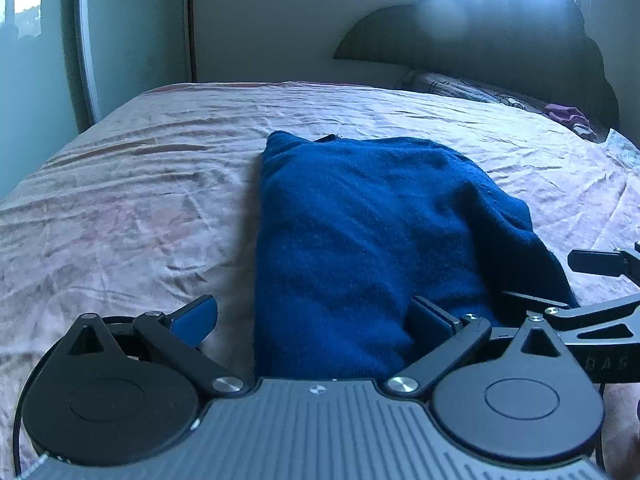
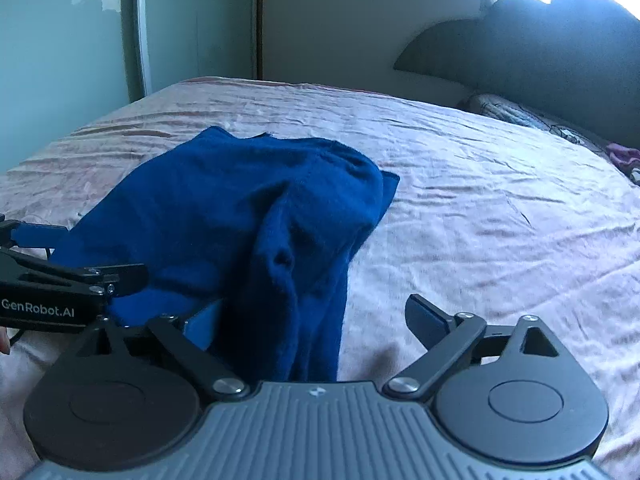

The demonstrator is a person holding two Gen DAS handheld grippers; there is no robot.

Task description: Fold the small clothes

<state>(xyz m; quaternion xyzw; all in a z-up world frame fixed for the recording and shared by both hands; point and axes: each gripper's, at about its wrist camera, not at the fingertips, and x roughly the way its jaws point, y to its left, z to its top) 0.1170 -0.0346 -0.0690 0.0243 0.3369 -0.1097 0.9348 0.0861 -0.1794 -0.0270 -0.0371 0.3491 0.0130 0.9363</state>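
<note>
A dark blue knitted garment lies folded in a long strip on the pink bedsheet. My left gripper is open, its fingers wide apart astride the near left edge of the garment. My right gripper is open too, astride the near right edge of the same garment, where the cloth bunches into a fold. Each gripper shows in the other's view: the right one at the right edge, the left one at the left edge.
A dark curved headboard and a patterned pillow are at the far right. Purple clothes lie by the pillow. A wall and a door frame stand beyond the bed's far left side.
</note>
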